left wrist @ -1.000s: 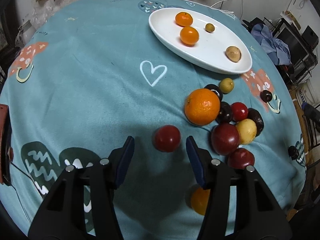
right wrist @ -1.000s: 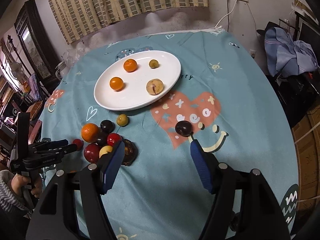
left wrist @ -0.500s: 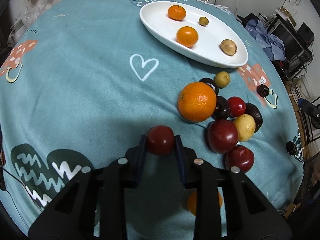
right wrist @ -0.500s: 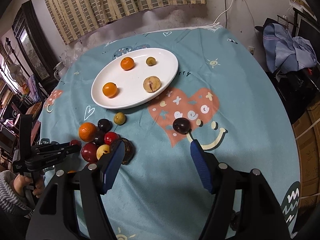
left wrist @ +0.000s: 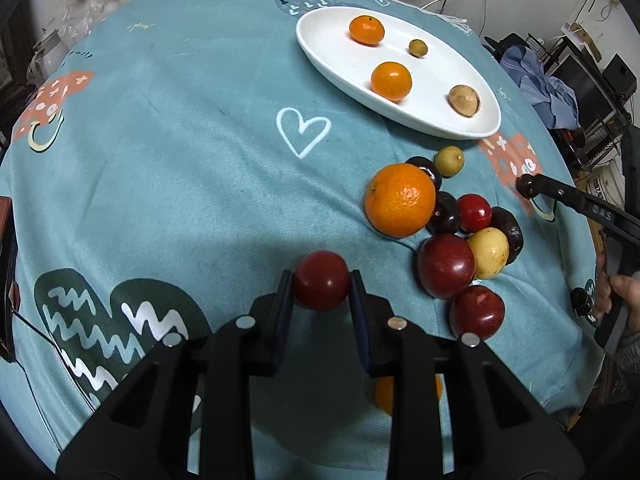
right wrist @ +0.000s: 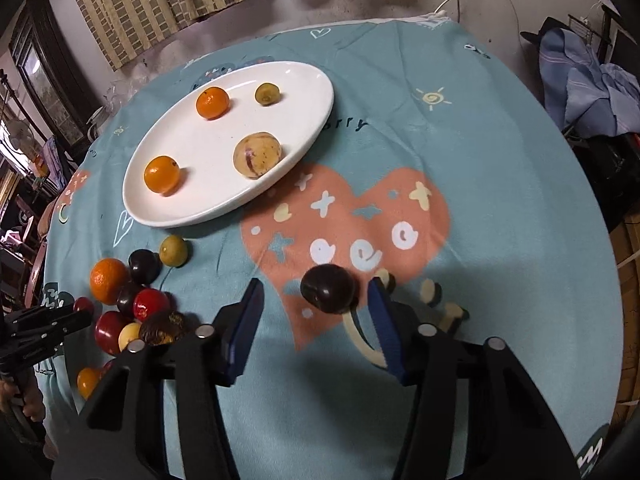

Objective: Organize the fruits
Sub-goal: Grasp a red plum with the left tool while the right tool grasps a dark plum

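A round dark-red fruit [left wrist: 322,280], loose a second ago, is now pinched between the left gripper [left wrist: 322,294] jaws, while the right gripper [right wrist: 316,312] jaws are closing around a dark purple plum [right wrist: 329,288] not yet pressed, so two fruits are readied for the white oval plate [right wrist: 304,140] beyond.

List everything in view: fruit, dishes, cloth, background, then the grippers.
white oval plate: one, white, far side of the cloth
small oranges: two, orange, on the plate
speckled fruit: one, tan, on the plate
small olive fruit: one, green-brown, on the plate
fruit pile: large orange, red, dark and yellow fruits clustered near the plate
red fruit: one, red, between the left pads
dark plum: one, dark purple, alone on the pink heart
tablecloth: one, teal, printed
blue clothes: heap, right background
left gripper: black, shut on the red fruit
right gripper: black, closing around the dark plum, pads not yet touching
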Tool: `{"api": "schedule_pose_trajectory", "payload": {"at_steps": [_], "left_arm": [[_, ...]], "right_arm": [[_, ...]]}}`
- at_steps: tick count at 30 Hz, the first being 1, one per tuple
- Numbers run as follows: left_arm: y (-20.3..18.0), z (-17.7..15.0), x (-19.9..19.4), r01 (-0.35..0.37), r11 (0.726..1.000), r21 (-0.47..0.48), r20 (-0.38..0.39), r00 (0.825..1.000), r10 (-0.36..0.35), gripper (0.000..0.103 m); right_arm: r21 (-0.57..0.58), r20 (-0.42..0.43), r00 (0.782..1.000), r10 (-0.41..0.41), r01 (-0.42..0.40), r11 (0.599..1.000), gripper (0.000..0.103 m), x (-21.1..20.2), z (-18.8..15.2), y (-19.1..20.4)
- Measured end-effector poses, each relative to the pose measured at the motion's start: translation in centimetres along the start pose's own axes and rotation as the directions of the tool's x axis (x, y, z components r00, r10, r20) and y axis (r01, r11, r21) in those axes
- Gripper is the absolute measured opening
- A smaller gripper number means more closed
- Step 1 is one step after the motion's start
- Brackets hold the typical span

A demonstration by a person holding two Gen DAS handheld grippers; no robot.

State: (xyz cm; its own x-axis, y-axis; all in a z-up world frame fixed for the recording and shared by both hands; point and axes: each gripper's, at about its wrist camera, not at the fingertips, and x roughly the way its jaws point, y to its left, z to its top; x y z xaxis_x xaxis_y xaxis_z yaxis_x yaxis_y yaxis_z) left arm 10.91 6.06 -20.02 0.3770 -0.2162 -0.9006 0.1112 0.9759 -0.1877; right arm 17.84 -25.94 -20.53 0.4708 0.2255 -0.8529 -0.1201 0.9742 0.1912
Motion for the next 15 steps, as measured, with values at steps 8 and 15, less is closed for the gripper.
{"api": "schedule_pose_trajectory", "payload": {"at_steps": [8, 15], "left_arm": [[-0.1, 0.1, 0.8, -0.002, 1.0, 0.006, -0.025, 1.0, 0.002, 0.028], [-0.4, 1.6, 0.0, 0.016, 1.0, 0.008, 0.002, 1.0, -0.016, 0.028]], "right_arm": [[0.013, -0.017, 1.0, 0.002, -0.002, 1.0, 0.029, 0.6, -0.2, -0.7], [0.029, 0.022, 0.998, 0.053, -0.053, 0.998, 0.029, -1.9, -0.7, 0.1]]}}
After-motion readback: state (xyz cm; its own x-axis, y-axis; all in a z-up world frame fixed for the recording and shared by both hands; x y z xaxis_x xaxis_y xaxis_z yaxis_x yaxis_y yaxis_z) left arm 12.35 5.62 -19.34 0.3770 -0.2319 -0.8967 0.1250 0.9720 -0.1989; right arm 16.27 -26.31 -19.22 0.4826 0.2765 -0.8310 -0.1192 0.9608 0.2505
